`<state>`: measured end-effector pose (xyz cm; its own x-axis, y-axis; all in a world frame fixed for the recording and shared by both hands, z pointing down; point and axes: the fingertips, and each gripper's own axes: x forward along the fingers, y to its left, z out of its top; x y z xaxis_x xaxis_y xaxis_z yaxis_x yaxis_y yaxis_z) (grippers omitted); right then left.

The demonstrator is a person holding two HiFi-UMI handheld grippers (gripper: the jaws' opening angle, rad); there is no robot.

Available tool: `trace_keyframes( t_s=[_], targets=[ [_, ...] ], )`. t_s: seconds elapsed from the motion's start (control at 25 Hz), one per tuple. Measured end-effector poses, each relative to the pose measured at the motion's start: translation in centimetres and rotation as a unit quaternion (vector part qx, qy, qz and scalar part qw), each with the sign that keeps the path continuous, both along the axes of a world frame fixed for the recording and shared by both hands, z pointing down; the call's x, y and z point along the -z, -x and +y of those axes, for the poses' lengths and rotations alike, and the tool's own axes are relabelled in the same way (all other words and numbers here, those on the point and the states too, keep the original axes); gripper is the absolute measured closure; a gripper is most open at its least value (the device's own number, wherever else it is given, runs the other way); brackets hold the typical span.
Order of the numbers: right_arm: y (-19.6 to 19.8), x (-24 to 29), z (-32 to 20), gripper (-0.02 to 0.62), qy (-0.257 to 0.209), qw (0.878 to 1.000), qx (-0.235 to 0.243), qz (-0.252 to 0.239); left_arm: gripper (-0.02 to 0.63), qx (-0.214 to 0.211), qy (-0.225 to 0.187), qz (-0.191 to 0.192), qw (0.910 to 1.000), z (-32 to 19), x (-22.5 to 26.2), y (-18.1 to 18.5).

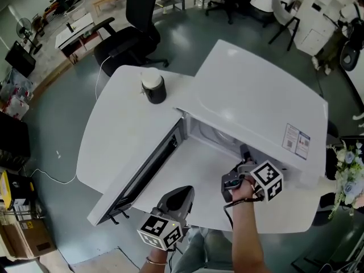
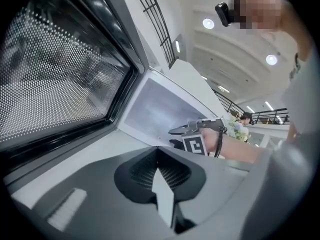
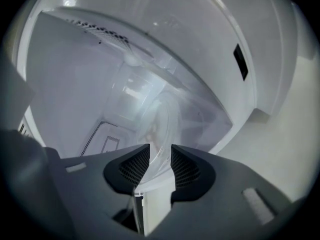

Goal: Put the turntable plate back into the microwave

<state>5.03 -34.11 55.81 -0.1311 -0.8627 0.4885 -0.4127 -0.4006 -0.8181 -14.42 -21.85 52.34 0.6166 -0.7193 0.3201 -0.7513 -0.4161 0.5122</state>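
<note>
While my left gripper (image 2: 159, 165) stays out of it, pinched shut and empty just outside the microwave (image 1: 256, 95) by its swung-open door (image 2: 60, 74), my right gripper (image 3: 160, 156) is at the microwave's mouth, jaws spread wide, gripping nothing. Just beyond them the glass plate (image 3: 172, 116) sits inside the microwave, near rim showing through the gap.

I am holding my left gripper (image 2: 159, 168) low, its jaws pressed together. My right gripper (image 3: 160, 160) is pointing slightly downward with jaws standing apart, forearm (image 1: 245, 232) reaching forward.
</note>
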Motion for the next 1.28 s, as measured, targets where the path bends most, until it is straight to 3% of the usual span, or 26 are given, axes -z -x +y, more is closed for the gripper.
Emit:
trace_keyframes(
  t_s=[0.2,0.76,1.28],
  targets=[
    [0.3,1.5,-1.1,0.482,-0.025,0.999,0.012,0.024,0.606,0.000,-0.001,0.003,1.0000,0.2,-0.1,0.0],
    [-0.1,3.0,1.7,0.482,-0.024,0.998,0.036,0.041,0.606,0.022,-0.012,0.002,0.9997,1.8,1.5,0.0],
    [1.8,7.7,7.1,0.483,-0.064,0.985,0.131,0.095,0.606,0.071,-0.030,-0.014,0.9969,3.9,4.9,0.7]
  ],
)
